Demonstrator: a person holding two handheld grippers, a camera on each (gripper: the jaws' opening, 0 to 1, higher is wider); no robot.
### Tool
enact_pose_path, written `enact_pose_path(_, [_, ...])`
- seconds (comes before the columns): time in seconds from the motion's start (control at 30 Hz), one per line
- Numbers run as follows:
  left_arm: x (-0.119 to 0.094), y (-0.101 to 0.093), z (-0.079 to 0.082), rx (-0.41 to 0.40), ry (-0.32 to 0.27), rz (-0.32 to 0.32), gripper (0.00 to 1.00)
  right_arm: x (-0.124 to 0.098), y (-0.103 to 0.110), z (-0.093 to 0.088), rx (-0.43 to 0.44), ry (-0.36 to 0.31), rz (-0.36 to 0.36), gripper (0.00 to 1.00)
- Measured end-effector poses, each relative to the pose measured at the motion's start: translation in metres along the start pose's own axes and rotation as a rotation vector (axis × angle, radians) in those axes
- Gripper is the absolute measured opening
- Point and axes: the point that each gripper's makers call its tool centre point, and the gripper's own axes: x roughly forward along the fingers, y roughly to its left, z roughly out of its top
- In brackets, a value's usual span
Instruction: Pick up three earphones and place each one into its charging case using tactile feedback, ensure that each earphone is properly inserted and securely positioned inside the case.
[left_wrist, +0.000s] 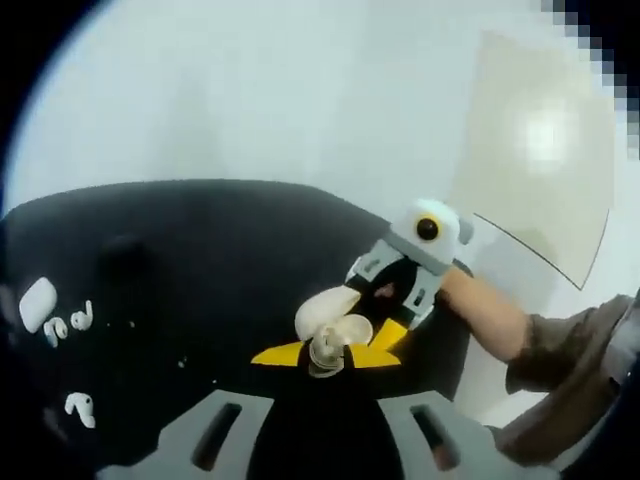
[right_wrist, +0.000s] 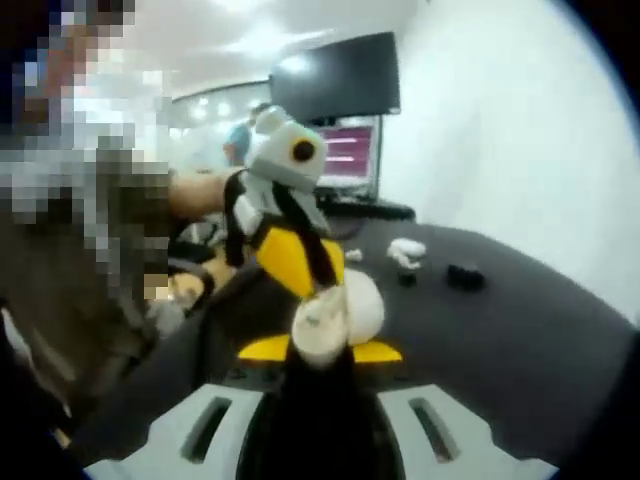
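One open white charging case (left_wrist: 327, 312) hung above the black desk (left_wrist: 200, 270), pinched between both tongs. Left tongs (left_wrist: 328, 352) gripped its base; right tongs (left_wrist: 372, 322) met it from the opposite side, forearm (left_wrist: 490, 312) angled in. Three earphones (left_wrist: 72, 322) lay near another case (left_wrist: 37, 303), well apart.
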Motion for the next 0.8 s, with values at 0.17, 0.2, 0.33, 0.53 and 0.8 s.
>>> enact_pose_path(0.17, [0.005,0.004,-0.003,-0.012,0.004,0.016,0.10,0.001,-0.001,-0.001,-0.007,0.001,-0.004,0.21])
enact_pose_path(0.2, [0.005,0.004,0.000,-0.017,-0.014,0.016,0.10,0.000,-0.002,-0.002,-0.007,0.004,-0.006,0.21])
enact_pose_path(0.33, [0.004,0.002,0.000,-0.003,-0.029,0.017,0.10,0.000,-0.002,-0.002,0.006,0.006,-0.004,0.21])
enact_pose_path(0.53, [-0.004,0.004,0.007,0.014,-0.089,0.023,0.02,-0.002,-0.005,-0.005,0.103,0.017,0.002,0.21])
enact_pose_path(0.8, [-0.004,0.000,0.007,0.015,-0.092,-0.013,0.05,0.001,-0.001,-0.004,0.066,0.008,0.003,0.22])
